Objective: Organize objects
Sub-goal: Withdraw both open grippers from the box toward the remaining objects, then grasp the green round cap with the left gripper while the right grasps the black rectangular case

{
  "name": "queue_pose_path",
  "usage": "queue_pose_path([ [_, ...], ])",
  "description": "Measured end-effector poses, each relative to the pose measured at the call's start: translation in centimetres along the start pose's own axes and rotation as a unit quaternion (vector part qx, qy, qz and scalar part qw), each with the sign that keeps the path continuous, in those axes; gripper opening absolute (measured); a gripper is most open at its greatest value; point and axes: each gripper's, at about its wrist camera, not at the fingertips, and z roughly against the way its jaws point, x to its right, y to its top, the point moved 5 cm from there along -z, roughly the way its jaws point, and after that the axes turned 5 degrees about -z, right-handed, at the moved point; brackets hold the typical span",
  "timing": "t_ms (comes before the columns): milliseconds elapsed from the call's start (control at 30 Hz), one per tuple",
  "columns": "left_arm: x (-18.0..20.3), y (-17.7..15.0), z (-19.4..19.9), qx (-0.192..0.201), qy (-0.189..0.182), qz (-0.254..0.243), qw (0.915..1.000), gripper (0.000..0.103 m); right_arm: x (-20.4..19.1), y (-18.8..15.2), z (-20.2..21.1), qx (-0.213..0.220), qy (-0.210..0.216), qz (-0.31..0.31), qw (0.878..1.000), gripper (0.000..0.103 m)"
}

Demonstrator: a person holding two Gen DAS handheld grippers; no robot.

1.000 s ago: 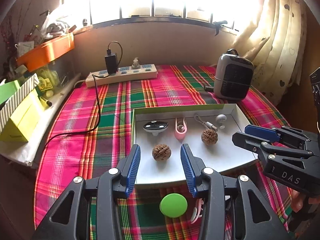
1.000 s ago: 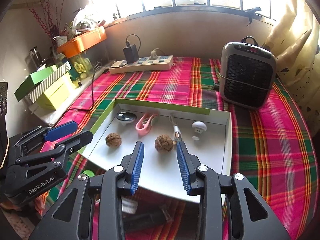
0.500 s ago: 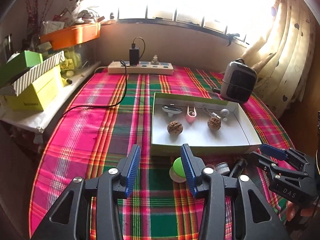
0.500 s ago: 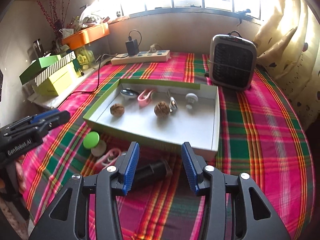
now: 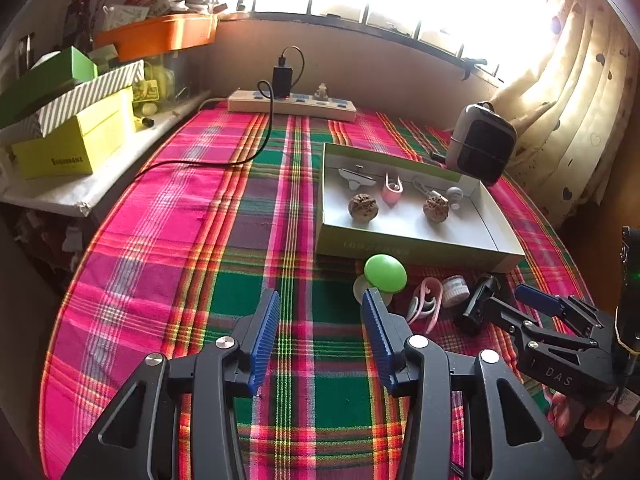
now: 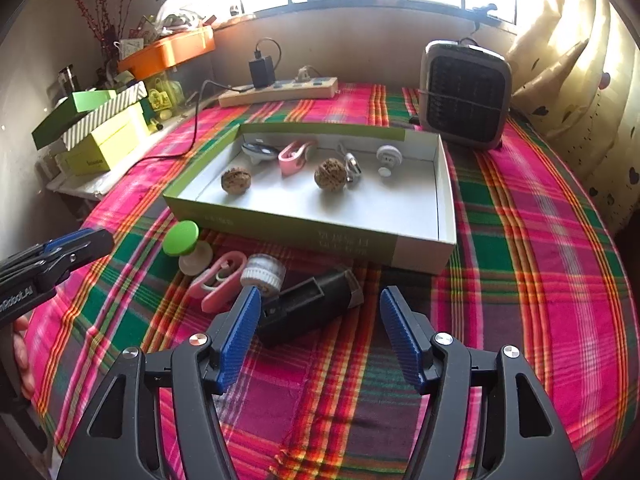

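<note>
Loose items lie in a row on the plaid tabletop (image 6: 520,240), just near of the shallow green-edged box (image 6: 304,236): a green-capped mushroom toy (image 6: 182,236) at left, a pink clip (image 6: 218,280), a small ribbed white jar (image 6: 262,274), and a black oblong case (image 6: 312,304) at right. Already inside the box: two walnuts (image 6: 236,180), another pink clip, a dark oval piece, a metal clasp, a white mushroom figure.

Right hand-held gripper (image 6: 320,320): jaws opening, nothing pressed between the pads, black case lying just ahead and partly between the tips. Left hand-held gripper (image 5: 316,328): jaws also opening a little, empty, green toy (image 5: 384,274) just beyond its right finger.

Black case probably rigid, light plastic, likely smooth; best taken across its narrow width near the middle so it does not pivot. Green toy top-heavy and rounded, prone to roll; safer gripped at the cap's sides.

Compared with a second earlier: both views then hung over the box interior, now pulled back toward the near edge and lowered over the loose row; right jaws far wider than before.
</note>
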Motion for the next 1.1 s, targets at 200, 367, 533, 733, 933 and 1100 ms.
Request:
queue_pose_path([
  [200,0.2,-0.6,-0.3,-0.010,-0.010,-0.006,0.9999,0.042,-0.2,-0.3,-0.5,-0.002,-0.007,-0.010,1.000,0.069],
  [367,-0.1,-0.6,-0.7,-0.010,-0.023,0.001,0.9997,0.042,-0.7,-0.3,-1.1,-0.010,-0.020,-0.005,1.000,0.070],
  [533,-0.3,-0.7,-1.3,-0.016,-0.038,0.000,0.9992,0.042,-1.5,-0.3,-1.6,-0.017,-0.038,0.009,0.999,0.071],
  [733,-0.4,-0.5,-2.1,-0.022,-0.056,-0.005,0.9982,0.042,-1.1,-0.8,-2.0,-0.030,-0.060,-0.001,0.998,0.072],
  [933,0.0,-0.5,-2.8,-0.031,-0.072,-0.008,0.9969,0.042,0.1,-1.3,-1.7,-0.034,-0.081,-0.014,0.996,0.072],
  [1100,0.6,-0.3,-2.9,-0.031,-0.086,-0.016,0.9957,0.043,1.2,-1.9,-1.1,-0.036,-0.100,-0.024,0.994,0.072],
])
